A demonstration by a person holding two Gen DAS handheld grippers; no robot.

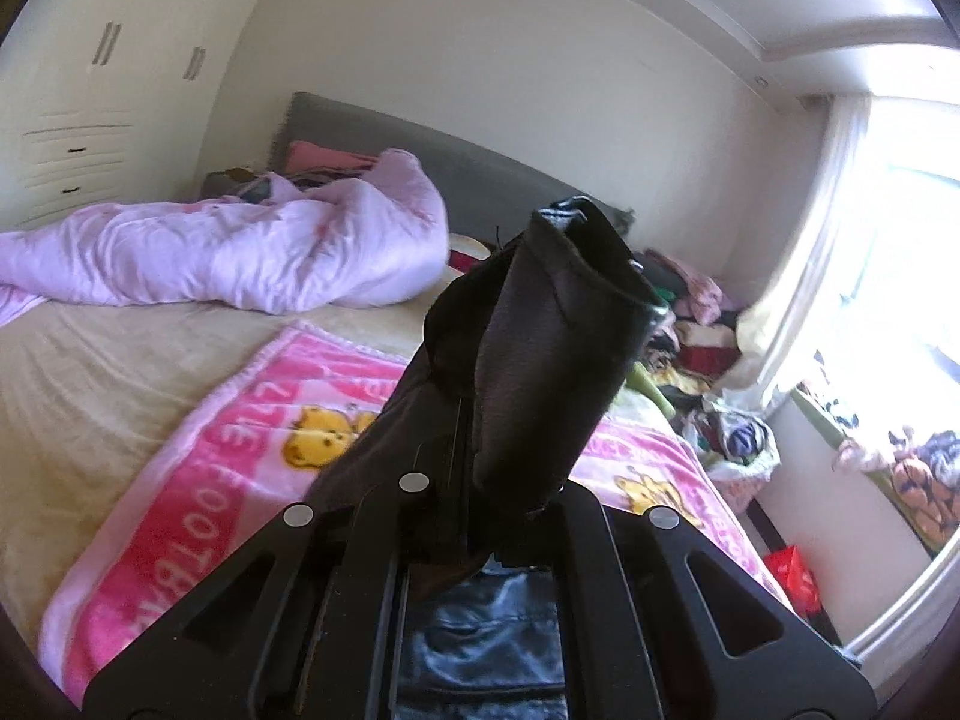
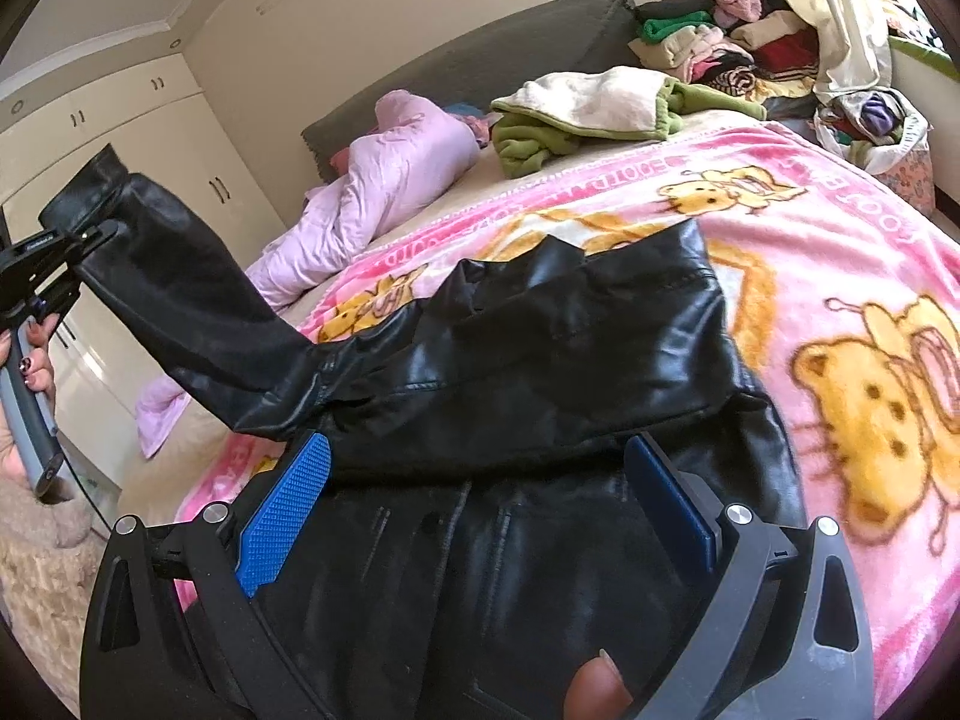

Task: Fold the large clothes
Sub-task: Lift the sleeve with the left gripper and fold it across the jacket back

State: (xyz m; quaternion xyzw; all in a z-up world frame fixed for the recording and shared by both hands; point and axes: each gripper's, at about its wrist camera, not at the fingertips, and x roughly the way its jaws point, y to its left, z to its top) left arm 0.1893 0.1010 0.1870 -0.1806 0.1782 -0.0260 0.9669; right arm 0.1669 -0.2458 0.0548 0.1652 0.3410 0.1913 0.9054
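A black leather jacket (image 2: 540, 348) lies on the pink bear-print blanket (image 2: 840, 228) on the bed. One sleeve (image 2: 198, 312) is stretched up and out to the left, held by its cuff end in my left gripper (image 2: 96, 234), which is shut on it. In the left wrist view the sleeve (image 1: 540, 348) drapes over the fingers and hides them. My right gripper (image 2: 480, 498) is open just above the jacket's body, one blue pad (image 2: 288, 510) on each side of the folded leather, neither pressing on it.
A lilac duvet (image 2: 384, 180) is bunched near the grey headboard (image 2: 480, 60). A green and cream fleece (image 2: 576, 108) and a pile of clothes (image 2: 720, 42) lie at the far side. White wardrobes (image 2: 150, 120) stand left; a bright window (image 1: 900, 240) is beyond the bed.
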